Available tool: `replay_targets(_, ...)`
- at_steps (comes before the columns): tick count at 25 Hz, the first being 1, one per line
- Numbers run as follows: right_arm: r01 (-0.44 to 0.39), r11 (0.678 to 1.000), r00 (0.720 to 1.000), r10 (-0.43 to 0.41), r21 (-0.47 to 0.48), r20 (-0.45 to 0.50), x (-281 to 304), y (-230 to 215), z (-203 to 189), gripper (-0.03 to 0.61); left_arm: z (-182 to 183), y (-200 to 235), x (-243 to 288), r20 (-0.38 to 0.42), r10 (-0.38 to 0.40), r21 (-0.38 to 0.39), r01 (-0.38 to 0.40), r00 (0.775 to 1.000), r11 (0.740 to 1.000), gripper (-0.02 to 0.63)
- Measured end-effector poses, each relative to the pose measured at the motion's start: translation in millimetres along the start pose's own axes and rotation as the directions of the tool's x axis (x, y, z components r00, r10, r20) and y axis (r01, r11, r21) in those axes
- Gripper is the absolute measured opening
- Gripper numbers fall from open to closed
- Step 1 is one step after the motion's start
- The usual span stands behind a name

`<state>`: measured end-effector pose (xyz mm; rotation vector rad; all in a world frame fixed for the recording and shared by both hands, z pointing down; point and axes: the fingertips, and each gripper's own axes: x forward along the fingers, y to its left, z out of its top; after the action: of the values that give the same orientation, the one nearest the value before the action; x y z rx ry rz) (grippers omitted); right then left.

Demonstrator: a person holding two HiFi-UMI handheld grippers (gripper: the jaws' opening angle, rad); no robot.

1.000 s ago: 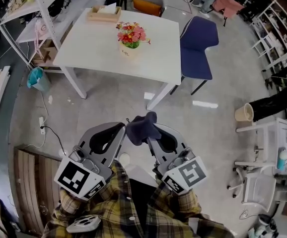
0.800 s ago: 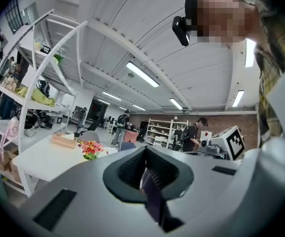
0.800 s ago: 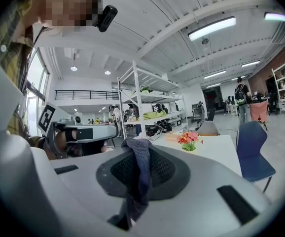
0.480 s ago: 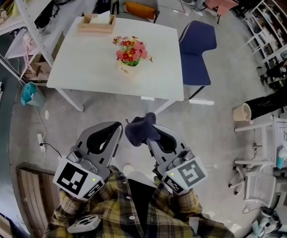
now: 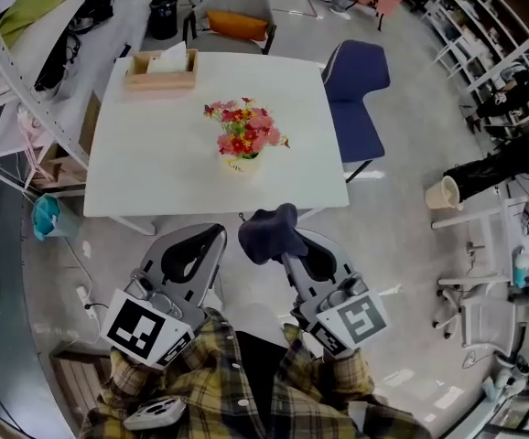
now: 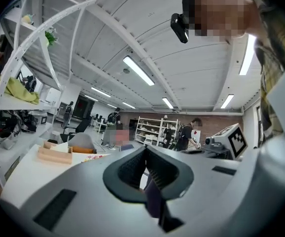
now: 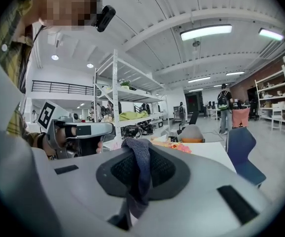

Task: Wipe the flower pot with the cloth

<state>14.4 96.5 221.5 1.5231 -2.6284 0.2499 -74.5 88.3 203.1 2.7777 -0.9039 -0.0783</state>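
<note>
Pinching the dark blue-grey knitted cloth (image 5: 266, 231) between my right fingers (image 5: 316, 262), I hold my left fingers (image 5: 191, 256) pressed together, empty. The small cream flower pot (image 5: 240, 162) stands on the white tabletop (image 5: 150, 144) ahead, apart from the cloth.

Flower pot (image 5: 240, 164) half under its flowers (image 5: 244, 135), its print (image 5: 236, 165) illegibly small.
</note>
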Motion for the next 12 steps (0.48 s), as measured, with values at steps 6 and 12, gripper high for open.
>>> replay_targets(6,0.108,0.993,0.994,-0.109,0.054,0.009,20,-23,1,0.017,-8,30,15,-0.052,-0.056,-0.012,0.056,0.997,0.998,0.009)
replay_targets(12,0.183,0.981,0.983,-0.182,0.061,-0.009,31,-66,4,0.017,-7,50,43,-0.052,-0.081,-0.067,0.078,0.995,0.995,0.009)
